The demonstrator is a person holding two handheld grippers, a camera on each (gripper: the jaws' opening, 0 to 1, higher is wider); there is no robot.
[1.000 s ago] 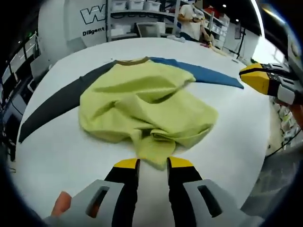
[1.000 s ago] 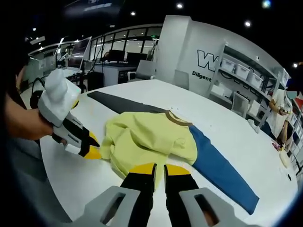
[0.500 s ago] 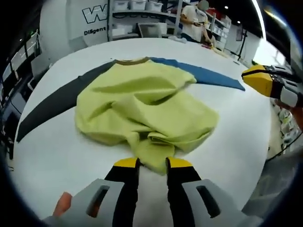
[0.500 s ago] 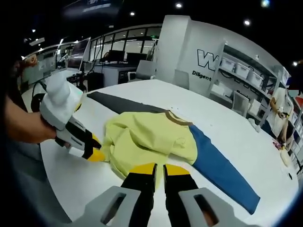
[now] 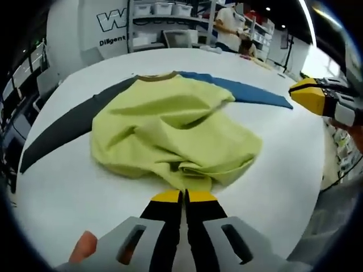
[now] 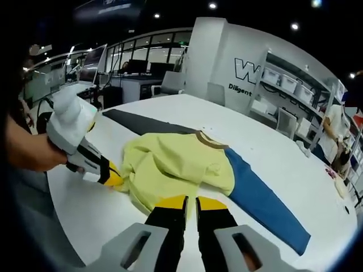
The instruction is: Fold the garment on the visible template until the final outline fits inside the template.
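White and round-edged, the surface (image 5: 62, 192) sits in an open workroom with shelving of storage bins (image 6: 295, 85) against a white wall and a person (image 5: 229, 25) standing at the far side. On it lies a long template (image 6: 261, 201), dark grey at one end and blue at the other. The yellow-green garment (image 5: 170, 130) lies rumpled over the middle of the template, its brown collar (image 5: 156, 76) toward the far edge, with folds and a bunched hem at the near side.

In the left gripper view, the left claw (image 5: 183, 196) has its yellow tips pressed together right at the garment's near hem; whether cloth is caught between them cannot be told. In the right gripper view that same claw sits at the garment's edge, held by a hand (image 6: 28, 153).

The right claw (image 6: 186, 203) has its tips slightly parted over the garment's near edge, and whether they pinch cloth cannot be told. In the left gripper view it hangs well clear of the garment.
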